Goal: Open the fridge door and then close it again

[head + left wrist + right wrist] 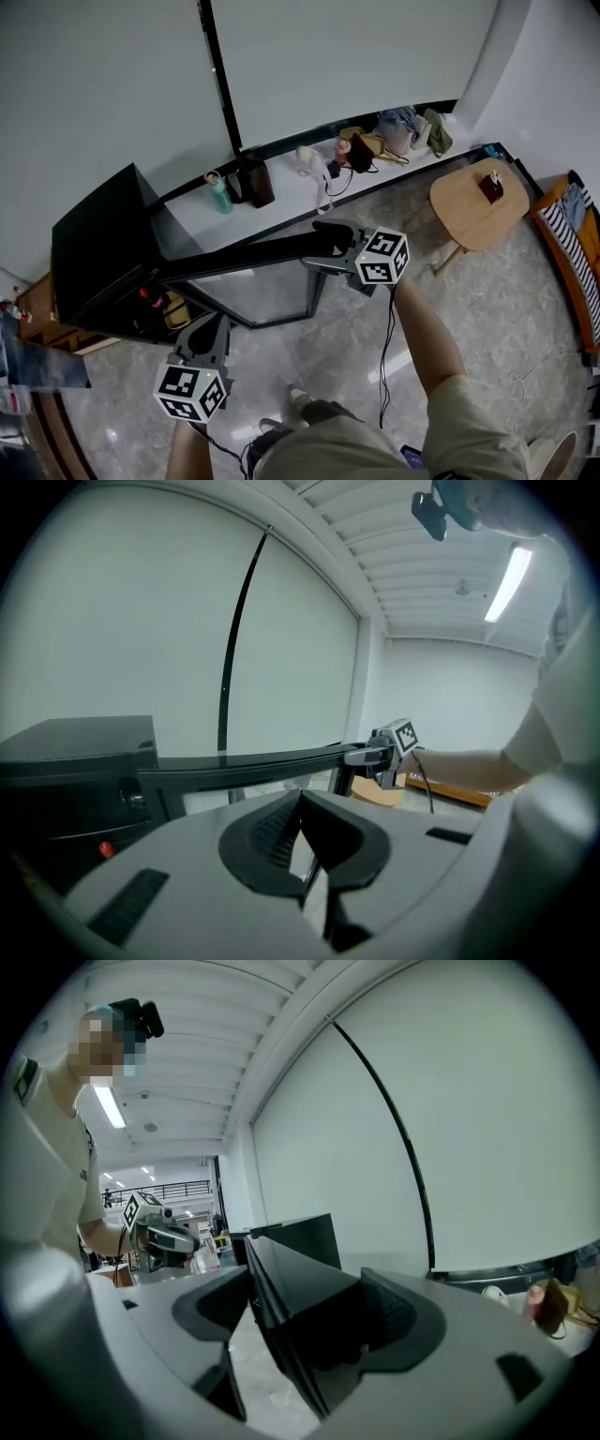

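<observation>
While my right gripper (pixel 330 236) clamps the free edge of the fridge door (pixel 253 255), the door stands swung wide from the black fridge (pixel 94 253), so the opening half looks done. My left gripper (pixel 204 336) hangs empty, jaws pressed together. Swinging the door closed is left, I judge.

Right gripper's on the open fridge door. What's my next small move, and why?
Probably begin swinging the fridge door back toward the fridge cabinet. The right gripper is clamped on the door's free edge, and the door stands wide open with the interior exposed. The left gripper, shut and empty, hangs near the opening, so mind it.
</observation>
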Action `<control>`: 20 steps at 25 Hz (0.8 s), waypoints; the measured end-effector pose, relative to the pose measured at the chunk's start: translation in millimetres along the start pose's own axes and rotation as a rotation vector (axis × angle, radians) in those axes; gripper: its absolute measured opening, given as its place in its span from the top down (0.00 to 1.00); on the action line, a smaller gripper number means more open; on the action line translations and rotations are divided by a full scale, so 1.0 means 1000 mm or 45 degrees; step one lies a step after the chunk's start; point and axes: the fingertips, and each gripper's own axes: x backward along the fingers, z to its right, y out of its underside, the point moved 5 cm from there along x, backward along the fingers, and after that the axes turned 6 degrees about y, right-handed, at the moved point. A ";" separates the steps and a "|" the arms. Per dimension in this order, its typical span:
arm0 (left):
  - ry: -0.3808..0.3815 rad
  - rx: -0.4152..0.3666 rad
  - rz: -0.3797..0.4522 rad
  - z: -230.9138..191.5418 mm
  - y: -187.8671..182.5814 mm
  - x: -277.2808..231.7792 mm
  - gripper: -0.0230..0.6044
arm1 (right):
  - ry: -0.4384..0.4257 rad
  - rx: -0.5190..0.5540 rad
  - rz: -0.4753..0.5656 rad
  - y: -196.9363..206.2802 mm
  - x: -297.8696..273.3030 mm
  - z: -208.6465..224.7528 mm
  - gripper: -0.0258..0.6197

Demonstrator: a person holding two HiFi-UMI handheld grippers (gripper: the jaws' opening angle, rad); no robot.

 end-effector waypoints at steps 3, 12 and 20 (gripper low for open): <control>-0.007 0.005 0.004 -0.004 0.004 0.006 0.95 | -0.005 0.025 -0.025 0.001 -0.004 0.000 0.43; 0.000 0.020 0.010 -0.003 0.013 0.016 0.95 | -0.060 0.093 -0.108 0.005 0.000 -0.007 0.49; 0.007 0.011 0.022 0.006 0.012 0.020 0.95 | -0.060 0.117 -0.140 0.010 0.014 -0.026 0.53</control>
